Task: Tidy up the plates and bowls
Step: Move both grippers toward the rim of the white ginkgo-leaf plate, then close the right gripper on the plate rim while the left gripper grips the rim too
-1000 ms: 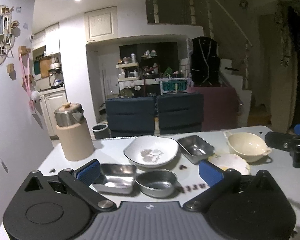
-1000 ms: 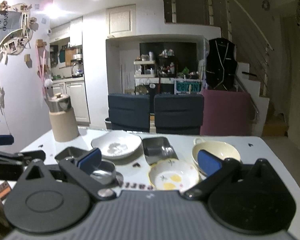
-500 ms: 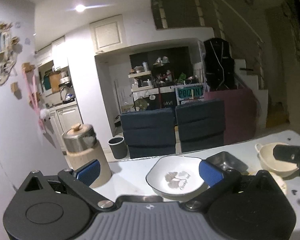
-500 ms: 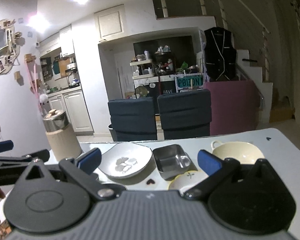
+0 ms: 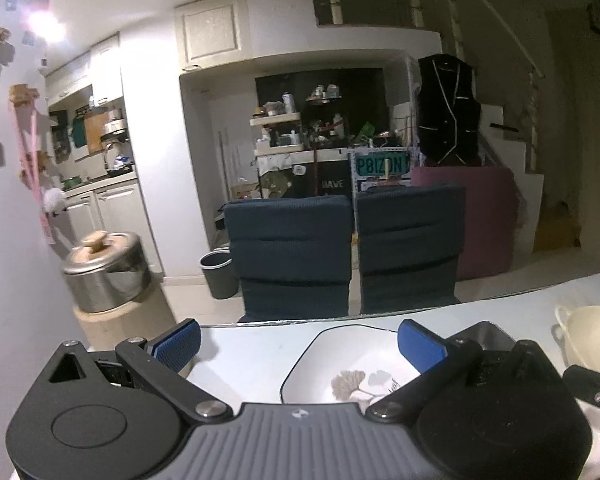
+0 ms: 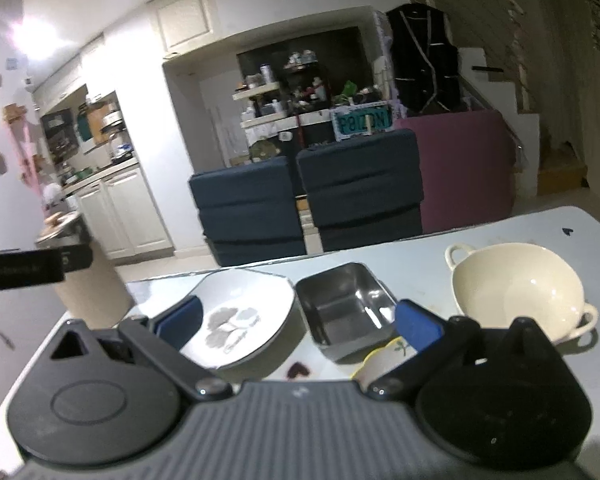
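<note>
We are recording two grippers, each carrying two blue-padded fingers. The left gripper (image 5: 298, 344) is standing with its jaws spread wide and nothing between them; the right gripper (image 6: 298, 322) is likewise gaping and empty, hovering above the white table (image 6: 420, 248).

Nearest the right gripper, we are seeing one small floral plate (image 6: 384, 358) with a yellow rim, mostly hidden behind the right finger. Just beyond it, one square steel dish (image 6: 342, 310) is sitting upright, with one white square-ish plate (image 6: 240, 320) bearing a grey leaf print just beside it on its left. To the right, apart from the dish, one cream two-handled bowl (image 6: 516, 284) is resting on the table. That is making two plates, one bowl and one steel dish counted; other ware may be lying below the gripper bodies, which we cannot confirm.

At the table's left edge, one steel pot (image 5: 106, 270) with a wooden knob is standing on a beige base. Beyond the table, two dark blue chairs (image 5: 292, 256) are standing side by side, with one grey bin (image 5: 217, 274) to their left.
</note>
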`<action>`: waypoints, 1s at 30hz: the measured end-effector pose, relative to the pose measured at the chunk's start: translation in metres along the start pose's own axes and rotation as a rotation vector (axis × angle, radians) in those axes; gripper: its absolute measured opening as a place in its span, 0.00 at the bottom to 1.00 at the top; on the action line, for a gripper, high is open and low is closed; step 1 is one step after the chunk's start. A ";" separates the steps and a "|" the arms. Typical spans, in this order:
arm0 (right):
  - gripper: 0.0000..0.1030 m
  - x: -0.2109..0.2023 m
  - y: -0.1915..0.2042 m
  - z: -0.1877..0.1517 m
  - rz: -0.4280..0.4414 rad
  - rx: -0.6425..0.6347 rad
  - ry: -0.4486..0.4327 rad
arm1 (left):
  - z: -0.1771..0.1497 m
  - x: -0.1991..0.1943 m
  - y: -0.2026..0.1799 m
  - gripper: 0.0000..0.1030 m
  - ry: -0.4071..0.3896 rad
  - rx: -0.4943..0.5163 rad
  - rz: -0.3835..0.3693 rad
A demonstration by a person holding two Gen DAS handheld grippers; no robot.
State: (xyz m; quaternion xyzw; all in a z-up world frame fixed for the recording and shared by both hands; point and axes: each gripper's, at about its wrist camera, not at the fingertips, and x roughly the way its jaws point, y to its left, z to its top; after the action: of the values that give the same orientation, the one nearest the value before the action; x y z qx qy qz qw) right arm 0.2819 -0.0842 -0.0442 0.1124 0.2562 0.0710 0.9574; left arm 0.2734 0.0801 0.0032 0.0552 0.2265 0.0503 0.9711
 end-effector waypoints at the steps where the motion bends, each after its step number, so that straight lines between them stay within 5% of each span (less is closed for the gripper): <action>1: 1.00 0.006 -0.001 -0.002 -0.008 0.011 -0.001 | -0.002 0.011 0.001 1.00 0.005 0.007 -0.001; 10: 1.00 0.070 -0.006 -0.015 0.007 0.198 0.105 | -0.033 0.095 0.014 0.93 0.124 0.076 -0.020; 13: 1.00 0.086 -0.006 -0.019 0.011 0.241 0.165 | -0.035 0.113 0.027 0.90 0.183 0.008 -0.026; 18: 0.97 0.107 -0.006 -0.025 0.005 0.337 0.228 | -0.043 0.133 0.046 0.62 0.268 -0.123 -0.081; 26: 0.53 0.122 0.009 -0.033 0.138 0.374 0.314 | -0.061 0.154 0.044 0.32 0.341 -0.106 -0.065; 30: 0.29 0.137 0.008 -0.041 0.152 0.423 0.394 | -0.061 0.159 0.042 0.26 0.338 -0.113 -0.063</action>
State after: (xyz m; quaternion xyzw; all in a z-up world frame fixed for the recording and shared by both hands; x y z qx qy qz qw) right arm 0.3784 -0.0427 -0.1417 0.3121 0.4370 0.1078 0.8366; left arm 0.3847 0.1468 -0.1150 -0.0158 0.3849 0.0412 0.9219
